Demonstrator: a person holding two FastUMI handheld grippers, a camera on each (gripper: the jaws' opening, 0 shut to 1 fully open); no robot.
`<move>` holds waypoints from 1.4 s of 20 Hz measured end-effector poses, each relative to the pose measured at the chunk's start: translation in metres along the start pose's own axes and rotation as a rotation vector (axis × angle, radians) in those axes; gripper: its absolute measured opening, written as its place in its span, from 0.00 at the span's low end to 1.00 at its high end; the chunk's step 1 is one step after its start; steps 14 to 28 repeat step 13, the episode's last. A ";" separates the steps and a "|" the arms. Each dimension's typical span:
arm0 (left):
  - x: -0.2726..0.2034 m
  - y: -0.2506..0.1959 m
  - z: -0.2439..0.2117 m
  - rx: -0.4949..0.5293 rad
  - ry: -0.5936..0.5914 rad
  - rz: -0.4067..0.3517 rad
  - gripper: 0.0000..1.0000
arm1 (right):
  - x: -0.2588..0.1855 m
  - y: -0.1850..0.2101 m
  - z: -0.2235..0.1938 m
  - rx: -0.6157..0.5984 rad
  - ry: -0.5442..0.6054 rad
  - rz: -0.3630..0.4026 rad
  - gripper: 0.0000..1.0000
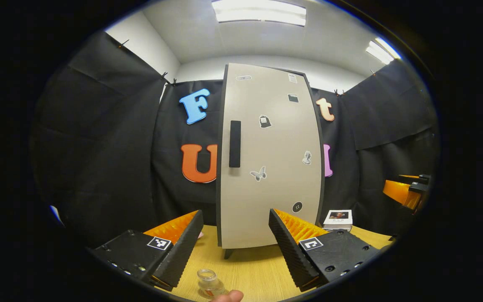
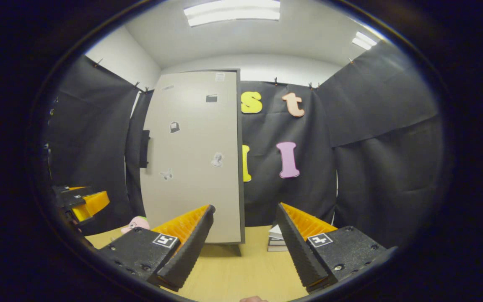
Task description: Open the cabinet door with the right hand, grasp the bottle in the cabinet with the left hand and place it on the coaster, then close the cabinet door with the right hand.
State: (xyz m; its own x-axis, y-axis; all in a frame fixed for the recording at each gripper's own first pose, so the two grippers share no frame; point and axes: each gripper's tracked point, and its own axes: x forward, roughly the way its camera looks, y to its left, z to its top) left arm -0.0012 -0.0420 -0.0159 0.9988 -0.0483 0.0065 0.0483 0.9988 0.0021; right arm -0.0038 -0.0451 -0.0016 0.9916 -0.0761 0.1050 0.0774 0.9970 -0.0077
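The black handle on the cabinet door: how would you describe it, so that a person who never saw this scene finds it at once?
Find the tall beige cabinet with dark edges standing on the light wooden table. On its closed door, near the left edge at middle height in the left gripper view, sits the black vertical bar handle. Unlike the small stickers scattered over the door, it is long, solid black and raised.

A pale beige cabinet door [image 1: 273, 167] with a black handle [image 1: 235, 144] and small black-and-grey stickers. Black grippers have orange ribbed finger pads [image 1: 298, 228]. Light wood-grain table [image 1: 250, 268]. A clear glass bottle [image 1: 209, 283].
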 end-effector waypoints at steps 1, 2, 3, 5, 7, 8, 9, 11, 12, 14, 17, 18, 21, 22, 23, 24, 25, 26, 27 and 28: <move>0.000 0.000 0.001 -0.001 -0.003 0.001 0.95 | 0.000 -0.001 -0.002 -0.006 0.005 0.005 0.98; -0.001 -0.002 0.000 -0.004 -0.003 0.001 0.95 | 0.001 -0.001 -0.003 -0.010 0.012 0.011 0.98; -0.002 -0.001 -0.001 -0.007 -0.004 0.003 0.95 | 0.001 0.000 -0.002 -0.010 0.016 0.013 0.98; -0.005 -0.003 -0.005 -0.008 0.001 0.002 0.95 | 0.001 0.002 0.001 -0.004 0.013 0.017 0.98; -0.006 -0.004 -0.008 -0.006 0.012 -0.002 0.95 | 0.001 0.002 0.001 -0.006 0.013 0.020 0.98; -0.006 -0.005 -0.010 -0.008 0.016 -0.004 0.95 | 0.000 0.003 0.001 -0.010 0.016 0.020 0.98; -0.006 -0.006 -0.010 -0.011 0.018 -0.007 0.95 | -0.002 0.003 -0.001 -0.013 0.018 0.021 0.98; -0.006 -0.007 -0.010 -0.013 0.015 -0.009 0.95 | -0.003 0.003 0.003 -0.017 0.020 0.025 0.98; -0.007 -0.007 -0.009 -0.012 0.014 -0.010 0.95 | -0.004 0.003 0.003 -0.020 0.023 0.025 0.98; -0.007 -0.006 -0.009 -0.011 0.015 -0.010 0.95 | -0.004 0.003 0.002 -0.020 0.024 0.025 0.98; -0.007 -0.006 -0.009 -0.011 0.015 -0.010 0.95 | -0.004 0.003 0.002 -0.020 0.024 0.025 0.98; -0.007 -0.006 -0.009 -0.011 0.015 -0.010 0.95 | -0.004 0.003 0.002 -0.020 0.024 0.025 0.98; -0.007 -0.006 -0.009 -0.011 0.015 -0.010 0.95 | -0.004 0.003 0.002 -0.020 0.024 0.025 0.98; -0.007 -0.006 -0.009 -0.011 0.015 -0.010 0.95 | -0.004 0.003 0.002 -0.020 0.024 0.025 0.98; -0.007 -0.006 -0.009 -0.011 0.015 -0.010 0.95 | -0.004 0.003 0.002 -0.020 0.024 0.025 0.98; -0.007 -0.006 -0.009 -0.011 0.015 -0.010 0.95 | -0.004 0.003 0.002 -0.020 0.024 0.025 0.98; -0.007 -0.006 -0.009 -0.011 0.015 -0.010 0.95 | -0.004 0.003 0.002 -0.020 0.024 0.025 0.98; -0.007 -0.006 -0.009 -0.011 0.015 -0.010 0.95 | -0.004 0.003 0.002 -0.020 0.024 0.025 0.98; -0.007 -0.006 -0.009 -0.011 0.015 -0.010 0.95 | -0.004 0.003 0.002 -0.020 0.024 0.025 0.98; -0.007 -0.006 -0.009 -0.011 0.015 -0.010 0.95 | -0.004 0.003 0.002 -0.020 0.024 0.025 0.98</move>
